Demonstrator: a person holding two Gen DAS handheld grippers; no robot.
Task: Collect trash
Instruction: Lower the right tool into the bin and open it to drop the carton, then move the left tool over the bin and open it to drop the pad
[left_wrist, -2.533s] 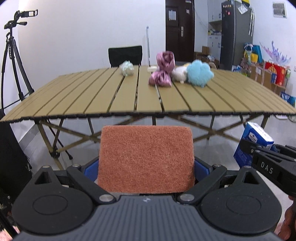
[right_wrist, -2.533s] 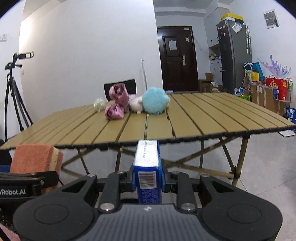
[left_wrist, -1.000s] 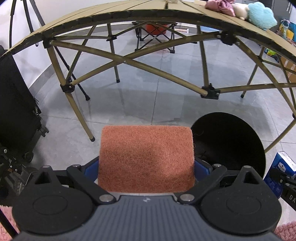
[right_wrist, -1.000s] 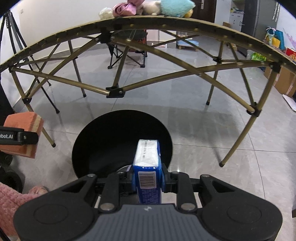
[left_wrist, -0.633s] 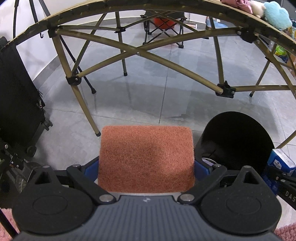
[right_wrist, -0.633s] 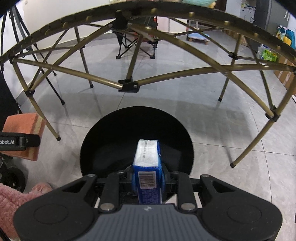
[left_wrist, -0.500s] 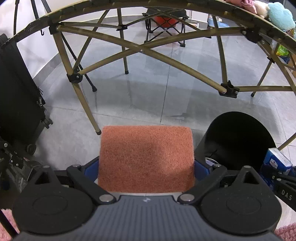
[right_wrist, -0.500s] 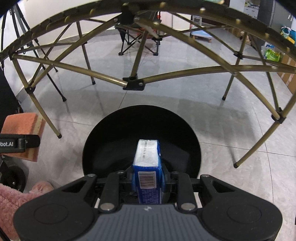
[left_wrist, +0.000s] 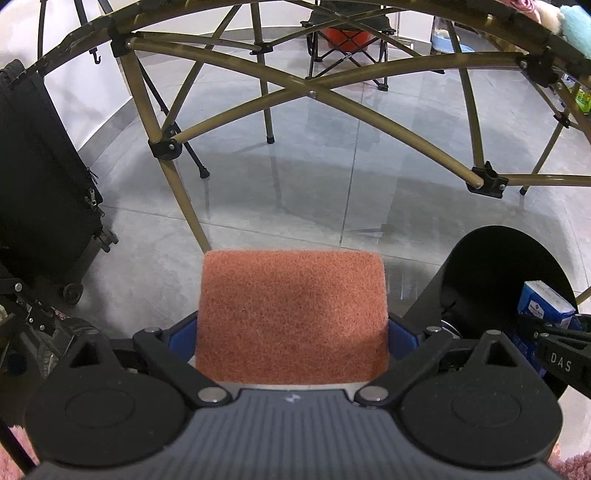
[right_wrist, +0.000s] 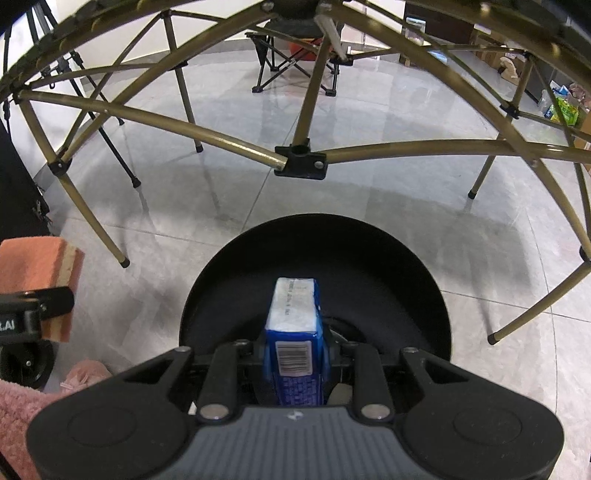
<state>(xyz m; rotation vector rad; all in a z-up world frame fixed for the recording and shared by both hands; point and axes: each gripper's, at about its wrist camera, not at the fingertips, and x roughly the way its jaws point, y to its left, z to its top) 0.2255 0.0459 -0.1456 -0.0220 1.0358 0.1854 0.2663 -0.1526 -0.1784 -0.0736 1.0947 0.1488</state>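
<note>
Down at floor level, from the left wrist view, the left gripper (left_wrist: 291, 325) has its fingers closed on an orange scouring sponge (left_wrist: 291, 314), which fills the middle of the picture with its rough face up. Beyond it lies the grey tiled floor (left_wrist: 295, 192) under the table's frame (left_wrist: 258, 99) of crossed olive tubes with black joints. A black wheeled case (left_wrist: 40, 192) stands at the left, and a folding chair (left_wrist: 347, 33) sits far back beyond the frame. At the right edge is the round black trash bin (left_wrist: 495, 266), just beside the sponge, and over its mouth the right gripper (left_wrist: 554, 332) comes in holding a blue tissue pack (left_wrist: 543, 304). A bit of turquoise plush (left_wrist: 576, 22) shows on the table edge at the top right. From the right wrist view, the right gripper (right_wrist: 293, 354) has its fingers drawn narrow and clamped on the blue tissue pack (right_wrist: 293, 332), which stands on end with its barcode facing the camera and its white top pointing away. It hangs directly above the open mouth of the trash bin (right_wrist: 332, 240), inside the rim as seen from here. At the left, the left gripper (right_wrist: 33, 306) holds the sponge (right_wrist: 37, 258) over bare floor (right_wrist: 155, 280), outside the bin. Pink fuzzy fabric (right_wrist: 22, 413) shows at the lower left corner.
</note>
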